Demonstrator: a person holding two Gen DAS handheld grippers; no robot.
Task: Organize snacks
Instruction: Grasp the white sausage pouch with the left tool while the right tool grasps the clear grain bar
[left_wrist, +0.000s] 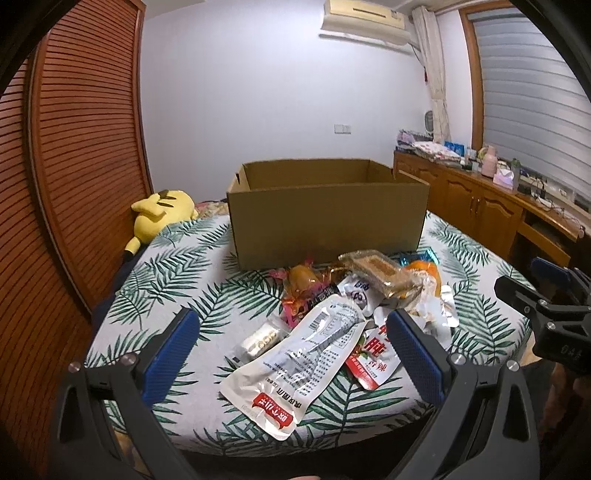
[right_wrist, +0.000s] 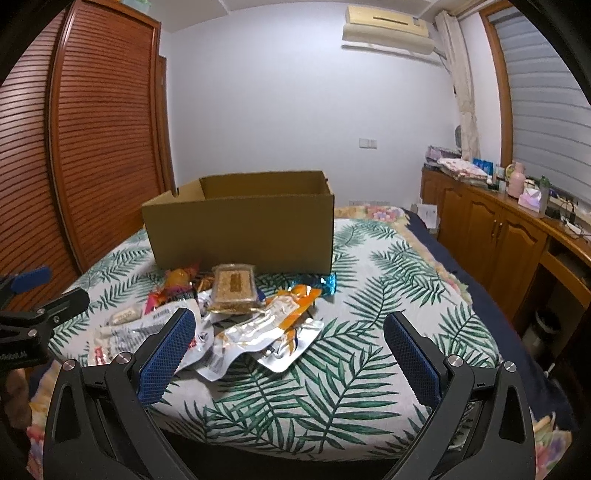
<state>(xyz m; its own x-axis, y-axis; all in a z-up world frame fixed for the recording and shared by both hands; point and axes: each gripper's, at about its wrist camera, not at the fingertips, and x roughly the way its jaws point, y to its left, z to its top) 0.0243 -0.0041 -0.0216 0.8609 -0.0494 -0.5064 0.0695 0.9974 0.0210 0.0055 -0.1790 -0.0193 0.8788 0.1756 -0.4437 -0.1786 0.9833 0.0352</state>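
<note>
A pile of snack packets lies on the leaf-print bed in front of an open cardboard box. A long white pouch with a red label is nearest my left gripper, which is open and empty above it. A clear tray of brown cake lies on top of the pile. A silver and orange pouch lies just ahead of my right gripper, which is open and empty. A blue-wrapped candy lies by the box.
A yellow plush toy lies at the bed's left by the louvred wardrobe. A wooden cabinet with clutter runs along the right wall. The bed edge is close below the grippers.
</note>
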